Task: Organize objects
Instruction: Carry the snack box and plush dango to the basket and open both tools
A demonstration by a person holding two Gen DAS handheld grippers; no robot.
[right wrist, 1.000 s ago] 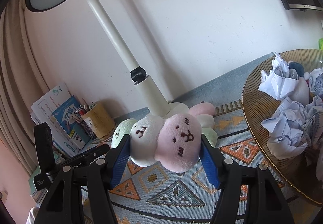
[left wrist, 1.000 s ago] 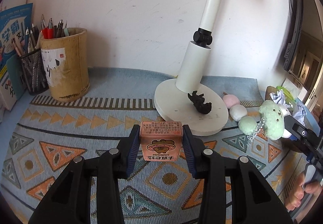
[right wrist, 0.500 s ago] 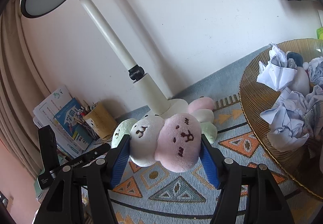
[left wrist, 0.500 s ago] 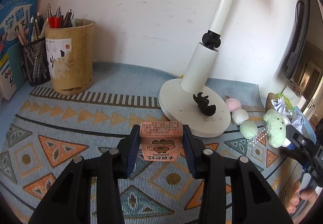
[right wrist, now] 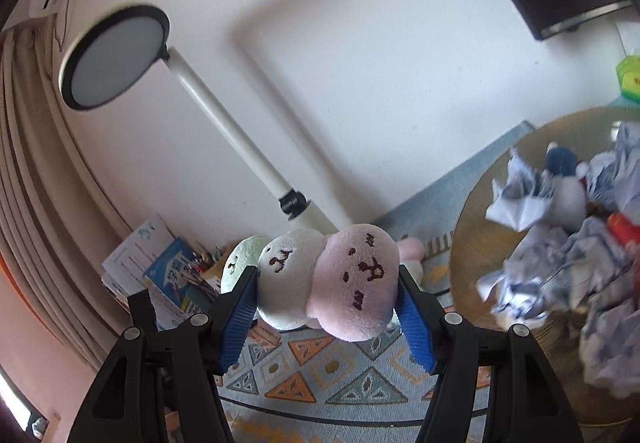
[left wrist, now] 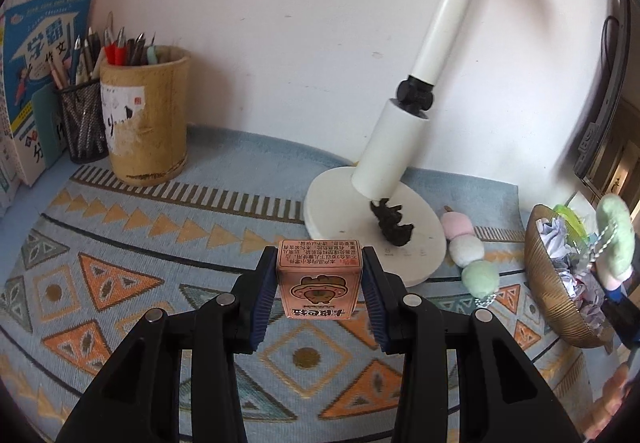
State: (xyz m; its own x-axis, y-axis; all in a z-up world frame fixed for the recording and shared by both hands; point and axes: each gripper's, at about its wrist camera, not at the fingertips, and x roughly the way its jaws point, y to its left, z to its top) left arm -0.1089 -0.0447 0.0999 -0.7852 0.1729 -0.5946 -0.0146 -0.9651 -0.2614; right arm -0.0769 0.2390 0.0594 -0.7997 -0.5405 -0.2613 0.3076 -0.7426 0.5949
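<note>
My left gripper [left wrist: 319,291] is shut on a small orange box [left wrist: 319,287] with a cartoon face, held above the patterned mat [left wrist: 120,283]. My right gripper [right wrist: 326,303] is shut on a plush dango toy [right wrist: 320,279] with pink, white and green balls, held in the air near the brown bowl [right wrist: 472,243]. The toy's green end [left wrist: 614,239] shows at the right of the left wrist view, over the bowl [left wrist: 544,283]. A second plush dango [left wrist: 466,249] lies on the mat beside the lamp base [left wrist: 352,203].
A white desk lamp [left wrist: 404,147] stands on its round base with a dark small figure [left wrist: 390,221] on it. A bamboo pen holder [left wrist: 146,123], a mesh pen cup [left wrist: 82,123] and books [left wrist: 32,83] stand at the back left. The bowl holds crumpled paper [right wrist: 560,243].
The left gripper with the box has moved left and closer to the pen holders. The right gripper with the plush has risen and swung toward the bowl.
</note>
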